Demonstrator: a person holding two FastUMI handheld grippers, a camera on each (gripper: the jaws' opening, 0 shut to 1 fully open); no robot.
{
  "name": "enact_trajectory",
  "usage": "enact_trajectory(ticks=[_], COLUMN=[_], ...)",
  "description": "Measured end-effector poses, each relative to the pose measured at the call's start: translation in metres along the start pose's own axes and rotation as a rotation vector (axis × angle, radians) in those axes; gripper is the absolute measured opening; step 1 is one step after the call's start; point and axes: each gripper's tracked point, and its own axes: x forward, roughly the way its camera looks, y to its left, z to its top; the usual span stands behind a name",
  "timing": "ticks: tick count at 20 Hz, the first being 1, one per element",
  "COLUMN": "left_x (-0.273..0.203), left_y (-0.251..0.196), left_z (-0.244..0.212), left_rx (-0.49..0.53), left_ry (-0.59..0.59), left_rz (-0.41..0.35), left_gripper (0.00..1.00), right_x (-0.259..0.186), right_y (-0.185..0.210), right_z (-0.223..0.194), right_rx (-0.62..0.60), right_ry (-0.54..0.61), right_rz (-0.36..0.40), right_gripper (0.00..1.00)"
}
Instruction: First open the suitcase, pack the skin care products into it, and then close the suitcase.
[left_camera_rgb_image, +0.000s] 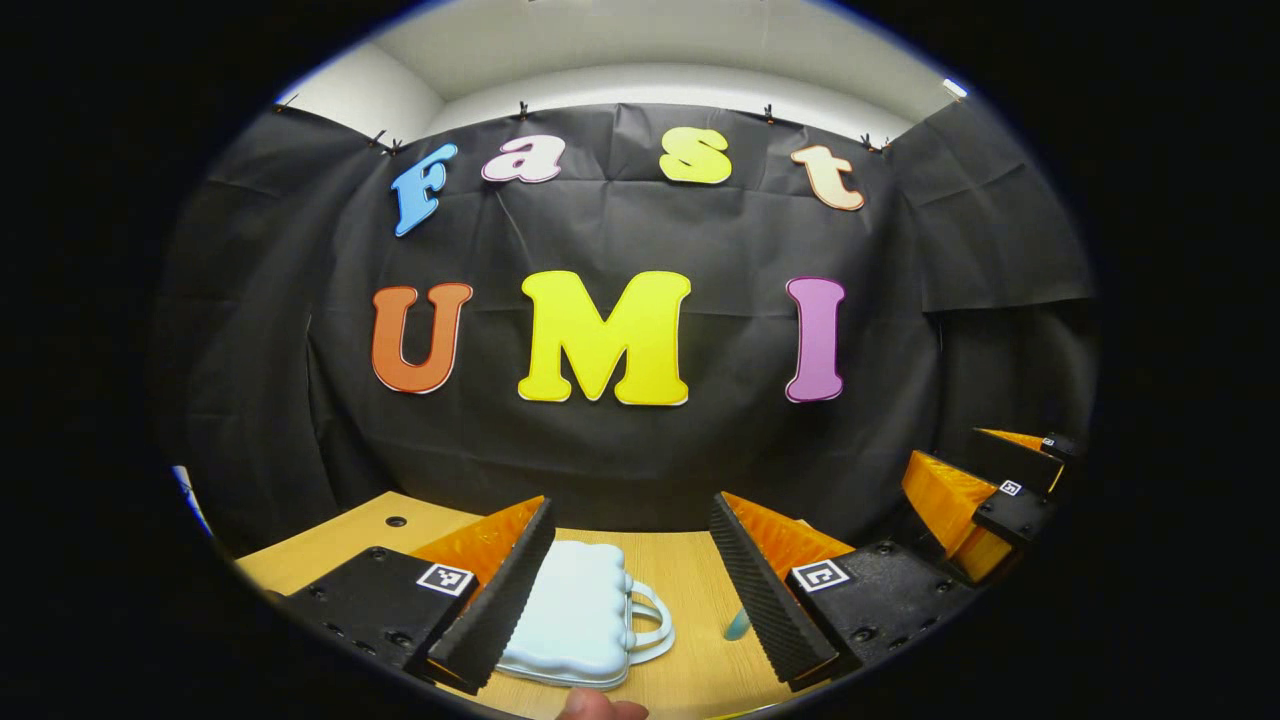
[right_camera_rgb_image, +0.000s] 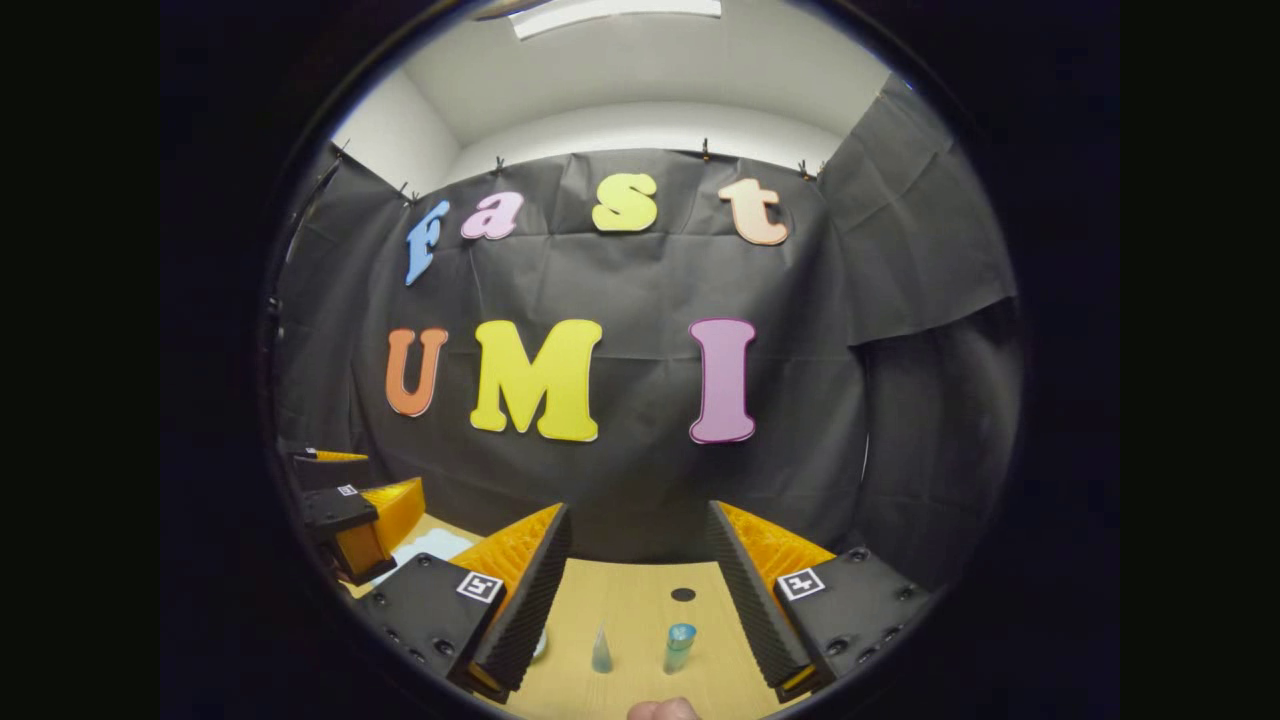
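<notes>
1. Wooden table (left_camera_rgb_image: 690, 575) under black cloth, both tools hovering above it.
2. Left gripper (left_camera_rgb_image: 632, 575) spread wide, empty, with the pale suitcase (left_camera_rgb_image: 575, 615) lying closed just below.
3. Right gripper (right_camera_rgb_image: 640, 590) spread too, over two small bottles (right_camera_rgb_image: 678, 647) standing well apart from the case.
4. Opening step looks unstarted; next, get the lid up.

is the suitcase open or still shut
Shut. In the left gripper view the small white suitcase lies flat on the wooden table, its lid down and handle out to the side, nothing inside showing.
</notes>
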Motion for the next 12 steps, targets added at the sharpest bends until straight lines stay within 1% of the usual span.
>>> enact_trajectory(ticks=[4, 6, 10, 12], left_x=[0.003, 0.003, 0.007, 0.010], left_y=[-0.004, -0.009, -0.022, -0.034], left_z=[-0.004, -0.009, -0.025, -0.041], left_rx=[0.004, 0.022, 0.082, 0.128], left_ry=[0.006, 0.016, 0.046, 0.079], left_rz=[0.000, -0.006, -0.057, -0.110], left_gripper=[0.99, 0.99, 0.99, 0.99], right_x=[0.002, 0.002, 0.001, 0.000], right_y=[-0.006, -0.012, -0.032, -0.044], right_z=[-0.004, -0.007, -0.018, -0.026], right_rx=[0.003, -0.018, -0.023, -0.028], right_ry=[0.015, 0.020, 0.040, 0.058], right_rz=[-0.005, -0.013, -0.038, -0.057], right_gripper=[0.80, 0.81, 0.81, 0.81])
